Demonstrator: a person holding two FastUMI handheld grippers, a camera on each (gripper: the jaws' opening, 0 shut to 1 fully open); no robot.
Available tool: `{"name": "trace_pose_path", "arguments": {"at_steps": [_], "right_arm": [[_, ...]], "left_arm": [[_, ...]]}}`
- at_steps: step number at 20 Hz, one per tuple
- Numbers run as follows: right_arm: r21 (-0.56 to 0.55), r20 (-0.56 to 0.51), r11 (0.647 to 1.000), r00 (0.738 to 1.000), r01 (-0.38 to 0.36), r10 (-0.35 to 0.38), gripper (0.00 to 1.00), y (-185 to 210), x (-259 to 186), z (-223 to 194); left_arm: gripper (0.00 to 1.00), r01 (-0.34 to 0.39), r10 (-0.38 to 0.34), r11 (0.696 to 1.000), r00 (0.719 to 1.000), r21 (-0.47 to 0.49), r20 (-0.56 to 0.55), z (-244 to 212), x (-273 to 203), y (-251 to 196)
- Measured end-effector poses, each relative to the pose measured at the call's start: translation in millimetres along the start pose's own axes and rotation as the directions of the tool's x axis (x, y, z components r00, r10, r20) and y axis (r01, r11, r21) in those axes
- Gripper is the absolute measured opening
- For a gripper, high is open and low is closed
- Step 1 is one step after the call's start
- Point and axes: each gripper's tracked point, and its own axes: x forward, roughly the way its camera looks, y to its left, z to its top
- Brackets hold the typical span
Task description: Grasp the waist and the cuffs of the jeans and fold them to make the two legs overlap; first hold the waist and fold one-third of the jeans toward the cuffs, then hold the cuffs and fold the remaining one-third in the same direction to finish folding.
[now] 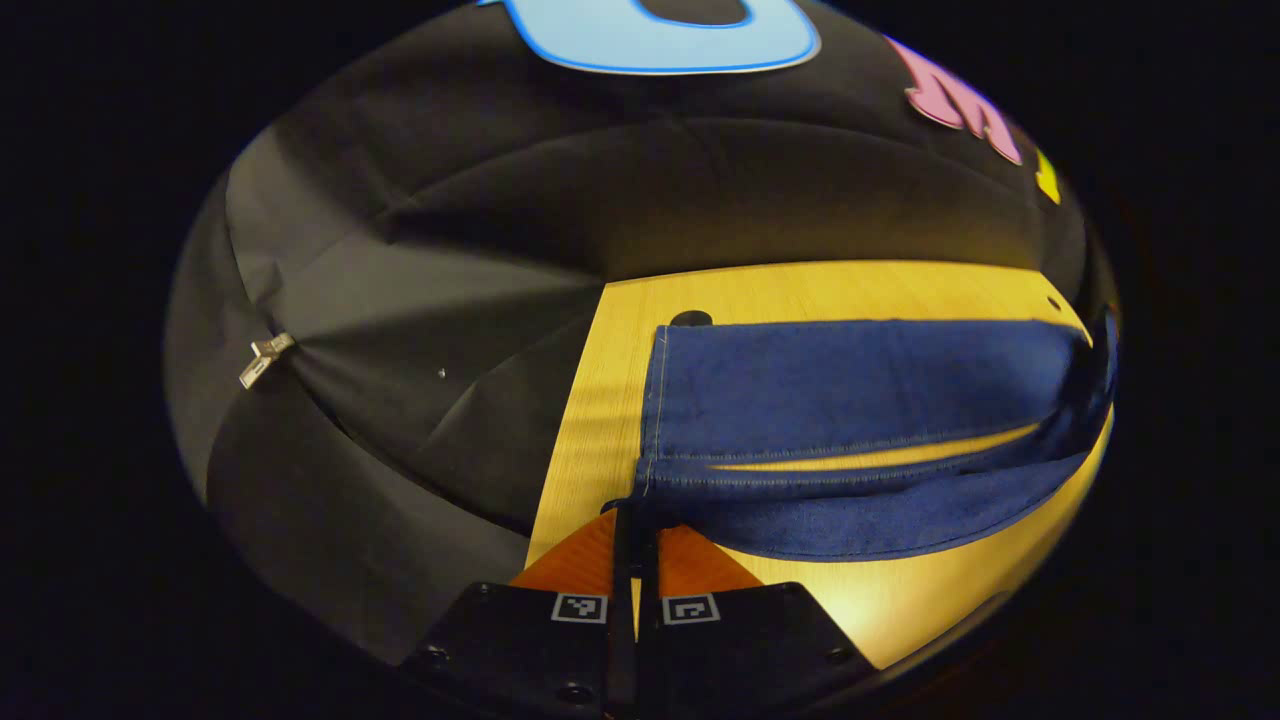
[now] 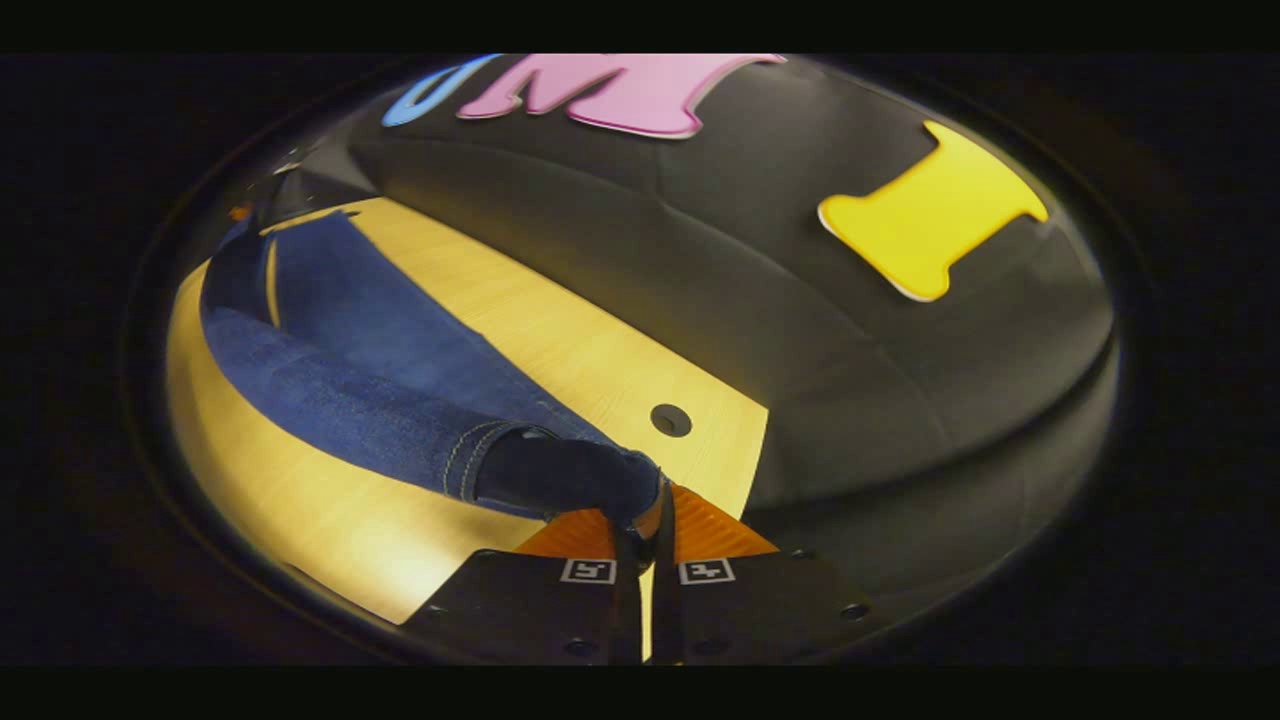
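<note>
The jeans (image 1: 860,400) lay across the wooden table (image 1: 800,285) at centre right of the left gripper view, one edge lifted. The left gripper (image 1: 634,515) was closed on a hem corner at lower centre. The right gripper (image 2: 645,525) pinched a cuff (image 2: 560,475) at lower centre.

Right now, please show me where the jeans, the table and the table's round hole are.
jeans (image 1: 850,385): left gripper view, upper leg panel.
table (image 2: 300,510): right gripper view, bare wood.
round hole (image 2: 671,420): right gripper view, its centre.

Dark blue denim jeans (image 1: 860,385) with pale contrast stitching, ahead of the fingers; light yellow wood-grain table (image 1: 800,290) beneath; plain black cloth wall (image 1: 420,300) beyond.
</note>
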Motion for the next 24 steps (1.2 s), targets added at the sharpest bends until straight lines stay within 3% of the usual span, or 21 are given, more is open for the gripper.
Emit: {"name": "trace_pose_path", "arguments": {"at_steps": [1, 3, 4, 5, 7, 9, 11, 13, 14, 15, 16, 18, 20, 23, 24], "right_arm": [[0.052, -0.036, 0.999, 0.999, -0.004, 0.006, 0.03, -2, 1, 6], [0.145, -0.067, 0.989, 0.997, -0.015, 0.025, 0.08, -4, 1, 20], [0.187, -0.081, 0.982, 0.996, -0.017, 0.033, 0.03, -5, 0, 26], [0.228, -0.088, 0.974, 0.995, -0.017, 0.038, 0.08, -7, -3, 31], [0.317, -0.108, 0.948, 0.993, -0.013, 0.050, 0.08, -9, -7, 42], [0.424, -0.129, 0.906, 0.988, -0.018, 0.080, 0.08, -8, -8, 46], [0.540, -0.123, 0.841, 0.988, -0.014, 0.096, 0.02, -9, -14, 56], [0.593, -0.115, 0.805, 0.990, -0.001, 0.085, 0.18, -14, -22, 67], [0.593, -0.103, 0.805, 0.991, -0.005, 0.082, 0.23, -15, -27, 71], [0.588, -0.098, 0.809, 0.993, 0.009, 0.059, 0.27, -17, -26, 66], [0.582, -0.098, 0.812, 0.995, 0.047, 0.013, 0.31, -25, -27, 60], [0.621, -0.041, 0.780, 0.997, 0.080, -0.070, 0.63, -36, -40, 61], [0.690, 0.032, 0.720, 0.989, 0.083, -0.144, 0.94, -47, -63, 69], [0.763, 0.089, 0.639, 0.963, 0.098, -0.255, 0.94, -55, -67, 63], [0.789, 0.098, 0.606, 0.954, 0.098, -0.282, 0.99, -55, -70, 61]], "left_arm": [[0.06, 0.000, -0.001, 1.000, 0.999, -0.015, -0.051, -1, 1, 5], [0.06, -0.013, 0.011, 1.000, 0.995, -0.019, -0.102, 3, 10, 6], [0.06, -0.016, 0.013, 0.999, 0.995, -0.030, -0.102, 10, 14, 4], [0.06, -0.016, 0.010, 0.998, 0.995, -0.056, -0.100, 17, 16, 4], [0.06, 0.018, -0.032, 0.990, 0.995, -0.141, -0.097, 30, 27, -10], [0.06, 0.036, -0.048, 0.986, 0.996, -0.165, -0.073, 44, 34, -16], [0.06, 0.009, -0.017, 0.991, 0.998, -0.131, -0.061, 51, 51, -17], [0.12, -0.018, 0.013, 0.994, 0.999, -0.108, -0.051, 54, 55, -21], [0.27, -0.016, 0.013, 0.993, 1.000, -0.116, -0.025, 59, 48, -24], [0.28, -0.003, 0.006, 0.991, 1.000, -0.137, 0.023, 68, 46, -30], [0.42, 0.008, 0.005, 0.988, 0.997, -0.156, 0.083, 80, 39, -34], [0.69, 0.018, 0.026, 0.982, 0.973, -0.186, 0.230, 103, 15, -34], [0.96, 0.025, 0.051, 0.978, 0.935, -0.208, 0.351, 119, -15, -36], [0.96, 0.049, 0.089, 0.967, 0.855, -0.251, 0.510, 126, -68, -41], [0.97, 0.051, 0.100, 0.964, 0.840, -0.261, 0.533, 123, -82, -43]]}}
